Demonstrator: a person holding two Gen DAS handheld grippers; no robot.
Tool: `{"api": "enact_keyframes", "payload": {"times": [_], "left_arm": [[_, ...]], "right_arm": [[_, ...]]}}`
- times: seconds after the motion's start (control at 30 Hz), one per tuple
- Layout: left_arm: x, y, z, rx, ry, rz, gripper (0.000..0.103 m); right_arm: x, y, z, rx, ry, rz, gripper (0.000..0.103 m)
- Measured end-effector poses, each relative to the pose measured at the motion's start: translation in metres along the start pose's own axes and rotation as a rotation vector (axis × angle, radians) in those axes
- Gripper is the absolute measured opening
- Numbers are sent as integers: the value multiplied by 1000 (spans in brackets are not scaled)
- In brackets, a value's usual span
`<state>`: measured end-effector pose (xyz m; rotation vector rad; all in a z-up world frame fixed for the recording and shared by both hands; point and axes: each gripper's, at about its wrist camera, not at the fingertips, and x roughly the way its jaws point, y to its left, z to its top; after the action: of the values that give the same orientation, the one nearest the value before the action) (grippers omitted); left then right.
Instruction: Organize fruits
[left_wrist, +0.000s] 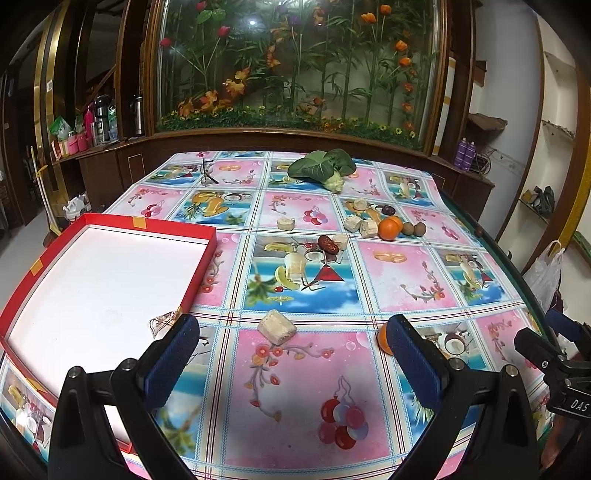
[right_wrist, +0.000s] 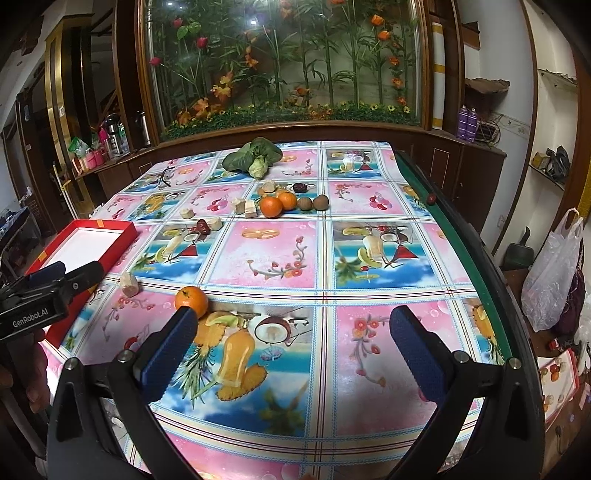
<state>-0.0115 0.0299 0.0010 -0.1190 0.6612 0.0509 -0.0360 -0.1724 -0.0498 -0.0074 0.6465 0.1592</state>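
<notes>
- My left tongs (left_wrist: 291, 354) are spread wide apart, holding nothing, low over the near worktop (left_wrist: 303, 406); right tongs (right_wrist: 293, 341) the same, wide apart and bare.
- Step, as I judge it: the very start. The red tray (left_wrist: 33, 266) on my left has nothing in it and no fruit is picked yet.
- Nearest fruit is the near orange (right_wrist: 191, 301), just beside the left finger of my right tongs; in the left view it sits half hidden behind the right finger.
- A pale block (left_wrist: 277, 326) lies just ahead of my left tongs; can't tell what it is.
- Remaining fruit is far off: two oranges (right_wrist: 277, 204), two brown round fruits (right_wrist: 312, 203), a date (left_wrist: 328, 244), more pale chunks, and leafy greens (left_wrist: 321, 167) at the back.
- Next move likely: shift right tongs left so the near orange sits between the fingers, close, then carry it to the tray.
- Room: middle of the worktop is open. Right edge falls away near my right tongs, with a small red fruit (right_wrist: 431, 199) sitting on the green rim there.
- Tray wall is raised, so lift over it.
</notes>
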Motion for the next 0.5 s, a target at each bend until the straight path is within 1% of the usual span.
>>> {"api": "enact_keyframes", "payload": {"times": [0.5], "left_arm": [[-1, -1, 0, 0, -1, 4, 101]], "right_arm": [[-2, 3, -2, -11, -3, 5, 103]]}}
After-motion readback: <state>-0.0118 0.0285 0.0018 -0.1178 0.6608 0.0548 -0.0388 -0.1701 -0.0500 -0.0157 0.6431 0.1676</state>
